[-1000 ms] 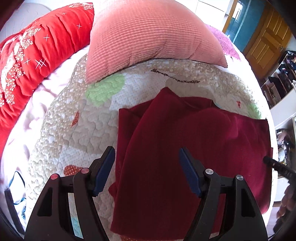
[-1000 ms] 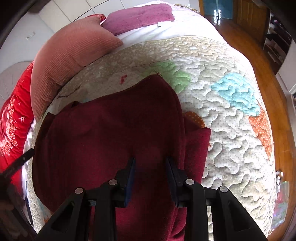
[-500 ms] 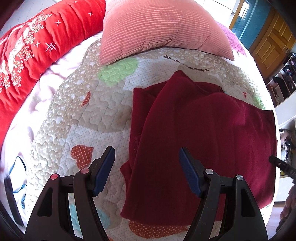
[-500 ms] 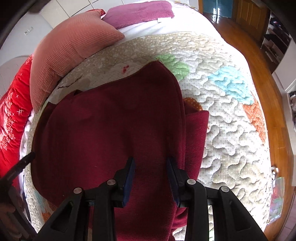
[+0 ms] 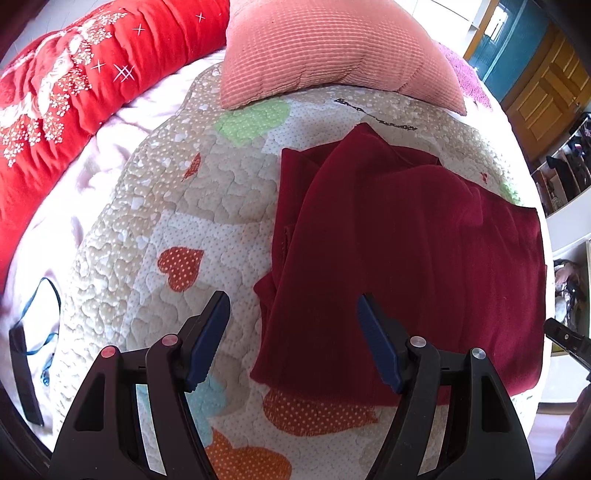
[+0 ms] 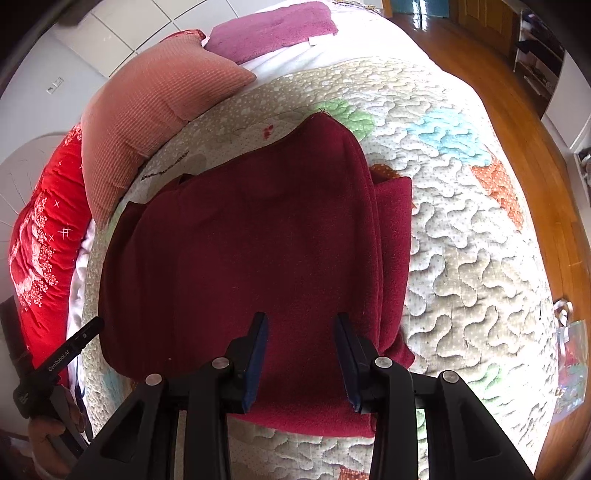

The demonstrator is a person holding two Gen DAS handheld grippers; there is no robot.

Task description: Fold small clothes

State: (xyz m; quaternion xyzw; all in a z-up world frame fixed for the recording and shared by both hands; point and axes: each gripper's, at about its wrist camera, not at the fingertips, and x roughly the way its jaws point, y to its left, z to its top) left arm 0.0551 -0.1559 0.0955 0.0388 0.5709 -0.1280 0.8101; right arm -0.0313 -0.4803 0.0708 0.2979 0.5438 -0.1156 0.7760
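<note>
A dark red garment (image 5: pixel 406 240) lies folded on the heart-patterned quilt (image 5: pixel 166 206), with a narrower layer sticking out along its left side. My left gripper (image 5: pixel 292 297) hangs open above the garment's near left corner, touching nothing. In the right wrist view the same garment (image 6: pixel 240 240) fills the middle, a folded flap showing at its right edge. My right gripper (image 6: pixel 301 317) hovers over the near hem with a narrow gap between its blue pads and no cloth in them.
A pink ribbed pillow (image 5: pixel 325 48) rests at the quilt's far edge, and a red embroidered bolster (image 5: pixel 74 92) curves along the left. A purple towel (image 6: pixel 269 29) lies beyond. A black strap with blue cord (image 5: pixel 26 354) sits near left. Wooden floor (image 6: pixel 535 110) borders the bed's right side.
Both grippers have drawn back toward the bed's near edge, so the garment's near hem and the quilt below it now show. The garment has not moved.
</note>
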